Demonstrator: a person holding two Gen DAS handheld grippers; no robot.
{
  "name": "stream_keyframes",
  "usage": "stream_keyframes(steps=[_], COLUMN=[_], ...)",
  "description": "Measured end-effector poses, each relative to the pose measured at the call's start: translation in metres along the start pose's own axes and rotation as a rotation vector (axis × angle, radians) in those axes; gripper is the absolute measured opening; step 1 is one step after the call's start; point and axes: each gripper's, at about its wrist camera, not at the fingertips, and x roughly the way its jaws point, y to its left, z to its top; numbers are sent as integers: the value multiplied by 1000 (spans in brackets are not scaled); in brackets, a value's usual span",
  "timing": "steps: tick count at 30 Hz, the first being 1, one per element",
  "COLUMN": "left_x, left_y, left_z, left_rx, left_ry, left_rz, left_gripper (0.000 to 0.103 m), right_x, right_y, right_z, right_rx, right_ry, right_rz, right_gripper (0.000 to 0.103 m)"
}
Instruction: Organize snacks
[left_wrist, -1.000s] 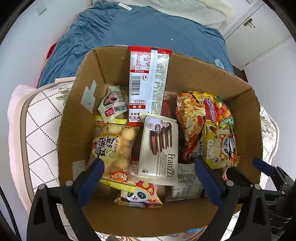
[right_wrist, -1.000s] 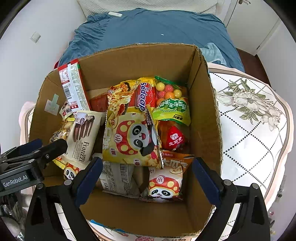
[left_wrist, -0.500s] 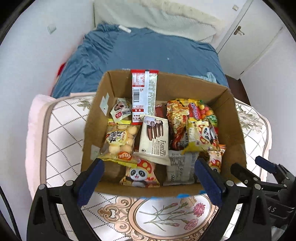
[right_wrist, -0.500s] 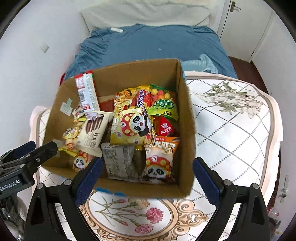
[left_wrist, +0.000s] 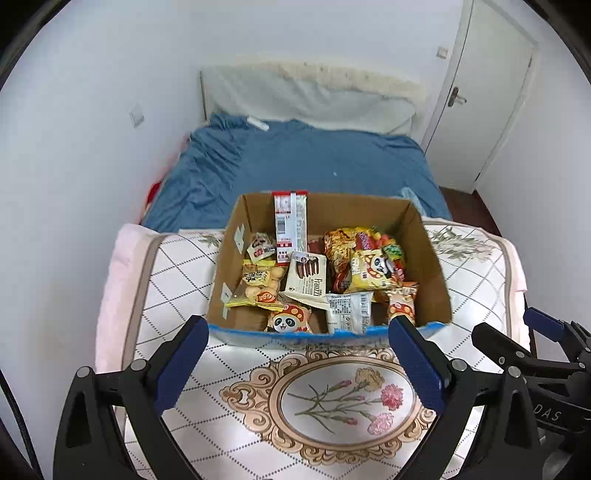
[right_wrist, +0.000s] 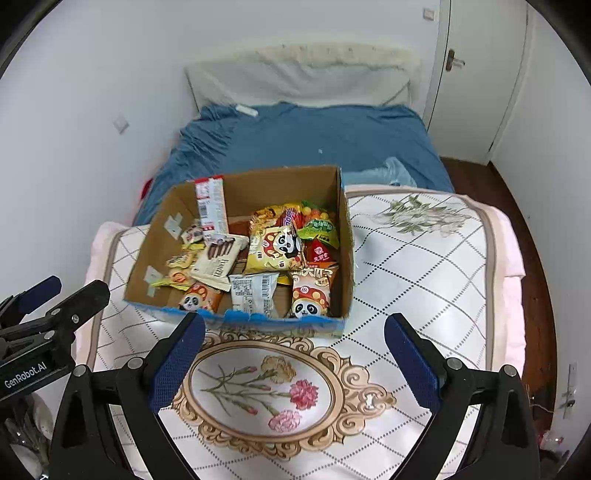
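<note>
An open cardboard box (left_wrist: 428, 258) full of snack packets stands on a patterned table; it also shows in the right wrist view (right_wrist: 345, 236). Inside lie a white Franzi biscuit pack (left_wrist: 306, 277), a yellow panda bag (left_wrist: 371, 269), a tall red-and-white packet (left_wrist: 290, 227) leaning on the back wall, and several others. My left gripper (left_wrist: 297, 363) is open and empty, held back from the box's near wall. My right gripper (right_wrist: 293, 363) is open and empty, also short of the box.
The table cloth (right_wrist: 424, 266) is white with a diamond grid and a floral medallion (right_wrist: 266, 395). A blue-covered bed (left_wrist: 295, 166) lies beyond the table. A white door (right_wrist: 476, 74) stands at the back right. The other gripper shows at each view's edge (left_wrist: 535, 350).
Both grippers have pulled back and up from over the box. The box now looks smaller and the table in front of it has come into view. The snacks have not moved.
</note>
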Motion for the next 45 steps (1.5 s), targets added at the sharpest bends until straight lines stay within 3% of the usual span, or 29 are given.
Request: stream_keyframes(steps=[12, 24, 33, 45], left_x=[-92, -155, -176, -161], left_y=[-8, -13, -15, -9], left_z=[-43, -79, -92, -85], left_rx=[-6, 3, 10, -10], left_ry=[-139, -192, -228, -250], left_rz=[19, 14, 18, 47], left_gripper=[100, 100, 100, 103], right_x=[-105, -181, -197, -184], right_y=[-1, 8, 9, 3], right_z=[-50, -88, -98, -87], right_rx=[3, -26, -28, 4], right_ry=[-147, -238, -254, -306], right_rz=[27, 36, 33, -37], right_gripper=[100, 100, 100, 103])
